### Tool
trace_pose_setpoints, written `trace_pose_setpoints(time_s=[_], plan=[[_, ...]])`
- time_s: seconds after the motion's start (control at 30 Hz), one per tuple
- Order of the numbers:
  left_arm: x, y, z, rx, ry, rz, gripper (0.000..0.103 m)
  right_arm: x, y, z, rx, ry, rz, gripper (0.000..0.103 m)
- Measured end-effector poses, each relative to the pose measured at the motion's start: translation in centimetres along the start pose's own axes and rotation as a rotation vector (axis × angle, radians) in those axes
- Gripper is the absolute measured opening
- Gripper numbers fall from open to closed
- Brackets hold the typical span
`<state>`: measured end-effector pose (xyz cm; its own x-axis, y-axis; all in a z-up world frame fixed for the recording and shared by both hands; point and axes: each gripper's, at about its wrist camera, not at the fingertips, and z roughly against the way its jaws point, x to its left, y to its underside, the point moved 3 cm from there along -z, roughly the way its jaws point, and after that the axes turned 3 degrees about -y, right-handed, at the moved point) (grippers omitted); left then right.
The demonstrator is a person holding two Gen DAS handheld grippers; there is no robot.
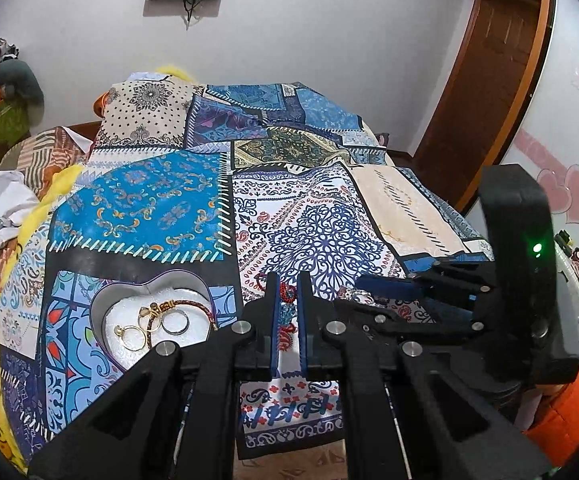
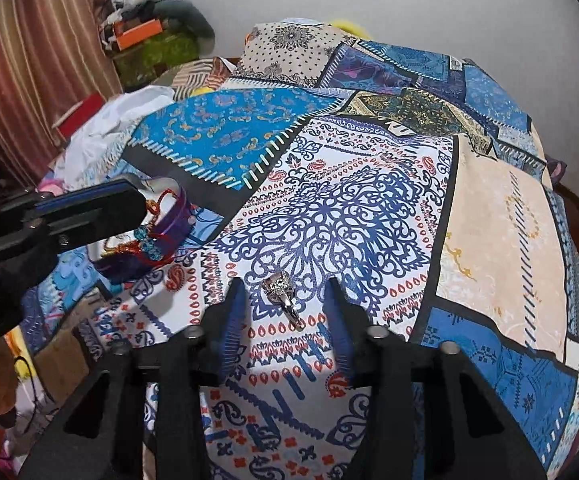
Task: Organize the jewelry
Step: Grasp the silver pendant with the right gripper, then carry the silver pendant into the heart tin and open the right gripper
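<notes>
We held the left gripper (image 1: 288, 294) closed on a red-and-teal beaded bracelet (image 1: 287, 295), lifted beside the heart-shaped tin (image 1: 103, 304), a limp, light string best pinched across its cord. The right gripper (image 2: 286, 300) stood partly open, astride a silver ring (image 2: 283, 294) lying on the patterned bedspread (image 2: 369, 208). We judged the ring hard, small and slippery, best taken across its band.
</notes>
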<state>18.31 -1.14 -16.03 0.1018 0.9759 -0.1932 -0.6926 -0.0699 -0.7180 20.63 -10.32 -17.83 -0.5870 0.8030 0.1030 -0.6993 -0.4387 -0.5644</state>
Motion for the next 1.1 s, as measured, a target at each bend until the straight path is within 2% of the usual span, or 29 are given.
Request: trace_pose_setpoints(time_s=[0.03, 0.1, 0.57, 1.1], plan=[[0.0, 0.0, 0.0, 0.002, 0.001, 0.001, 0.0, 0.1, 0.0, 0.0, 0.001, 0.004, 0.005, 0.021], [0.0, 0.0, 0.1, 0.0, 0.0, 0.003, 0.0, 0.2, 0.0, -0.1, 0.002, 0.005, 0.012, 0.014], [0.9, -1.6, 4.8, -0.097, -0.031, -0.005, 0.0, 1.4, -1.0, 3.4, -0.107, 0.003, -0.015, 0.014], [4.9, -2.0, 8.8, -0.177, -0.098, 0.029, 0.0, 6.1, -4.0, 6.4, -0.229, -0.031, 0.032, 0.014]])
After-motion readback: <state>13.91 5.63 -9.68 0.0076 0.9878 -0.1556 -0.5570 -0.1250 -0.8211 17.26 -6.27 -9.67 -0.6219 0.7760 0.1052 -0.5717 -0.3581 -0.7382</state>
